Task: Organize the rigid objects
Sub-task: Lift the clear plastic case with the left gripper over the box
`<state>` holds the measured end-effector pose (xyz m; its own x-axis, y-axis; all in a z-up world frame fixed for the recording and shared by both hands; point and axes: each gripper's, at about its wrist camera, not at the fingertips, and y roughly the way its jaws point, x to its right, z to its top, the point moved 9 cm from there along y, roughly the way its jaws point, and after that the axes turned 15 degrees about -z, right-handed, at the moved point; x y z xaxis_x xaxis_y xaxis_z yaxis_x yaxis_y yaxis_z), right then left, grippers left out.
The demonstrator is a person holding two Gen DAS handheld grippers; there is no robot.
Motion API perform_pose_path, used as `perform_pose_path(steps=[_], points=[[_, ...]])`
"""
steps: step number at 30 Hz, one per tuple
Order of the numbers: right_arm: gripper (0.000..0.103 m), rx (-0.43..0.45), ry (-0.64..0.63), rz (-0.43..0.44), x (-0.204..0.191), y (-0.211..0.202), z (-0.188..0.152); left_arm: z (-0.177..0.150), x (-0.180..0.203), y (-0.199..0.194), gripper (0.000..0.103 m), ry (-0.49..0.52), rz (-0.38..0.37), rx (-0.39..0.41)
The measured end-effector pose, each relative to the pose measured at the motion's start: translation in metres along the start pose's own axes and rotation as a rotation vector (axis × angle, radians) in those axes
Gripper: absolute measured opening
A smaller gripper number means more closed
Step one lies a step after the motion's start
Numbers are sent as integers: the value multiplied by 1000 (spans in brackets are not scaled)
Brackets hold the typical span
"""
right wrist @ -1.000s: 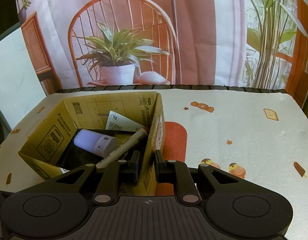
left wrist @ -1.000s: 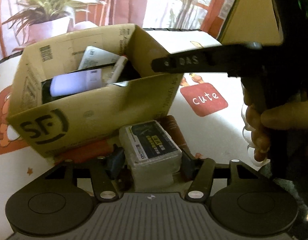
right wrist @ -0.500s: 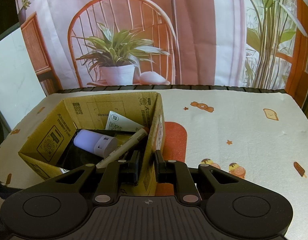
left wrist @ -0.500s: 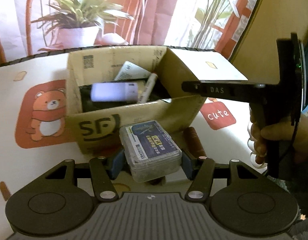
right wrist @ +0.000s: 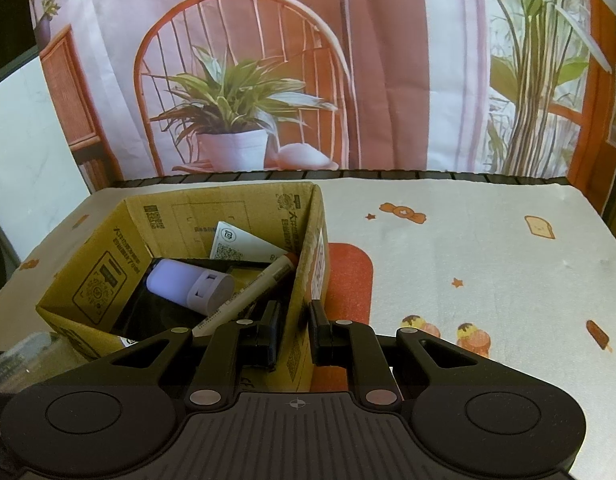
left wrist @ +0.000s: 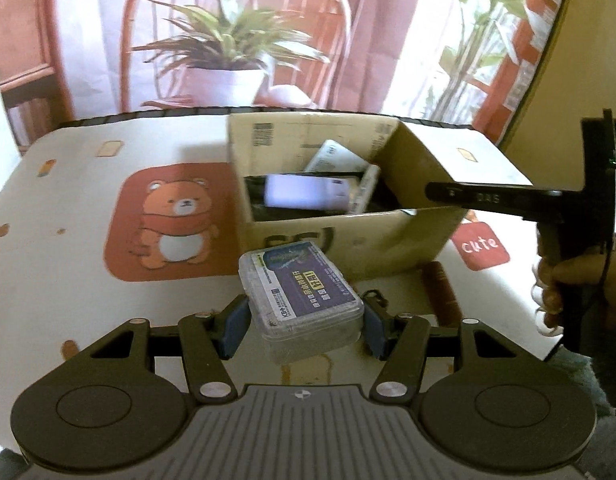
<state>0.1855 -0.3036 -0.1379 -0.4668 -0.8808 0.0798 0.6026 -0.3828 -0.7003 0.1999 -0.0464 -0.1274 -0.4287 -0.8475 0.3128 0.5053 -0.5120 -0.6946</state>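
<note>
Left wrist view: my left gripper clamps a clear plastic case with a dark printed label, its blue pads pressed to the case's two long sides.
Case position: held clear of the table, in front of the cardboard box and lower than its rim; a second ago it sat tight against the box's front wall, low by the tablecloth.
View change: the box has slid to the right of the frame and further off, and the bear print on the tablecloth now shows whole to its left.
Right wrist view: my right gripper grips the box's near right wall, one finger inside and one outside, jaws nearly closed on the cardboard, just as in the earlier frames.
Box contents: a lilac cylinder, a white marker leaning on the wall, and a white card with a printed code.
Newcomer: the case now shows at the lower left edge of the right wrist view.
Also seen: a hand on the right gripper's handle in the left view, and a brown stick-shaped object on the cloth beside the box.
</note>
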Motion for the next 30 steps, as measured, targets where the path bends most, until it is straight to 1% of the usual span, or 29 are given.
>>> perform_pose_path(steps=[5, 10, 18, 26, 30], points=[[14, 2, 1, -2, 0, -1, -1, 1, -8, -10, 62, -22, 13, 26], [14, 1, 4, -2, 0, -1, -1, 4, -13, -20, 62, -19, 46, 57], [14, 9, 29, -3, 2, -2, -2, 14, -14, -33, 62, -11, 62, 101], [13, 17, 31, -13, 1, -3, -2, 26, -12, -39, 62, 0, 60, 131], [13, 18, 32, -12, 2, -2, -2, 37, -9, -35, 62, 12, 44, 142]])
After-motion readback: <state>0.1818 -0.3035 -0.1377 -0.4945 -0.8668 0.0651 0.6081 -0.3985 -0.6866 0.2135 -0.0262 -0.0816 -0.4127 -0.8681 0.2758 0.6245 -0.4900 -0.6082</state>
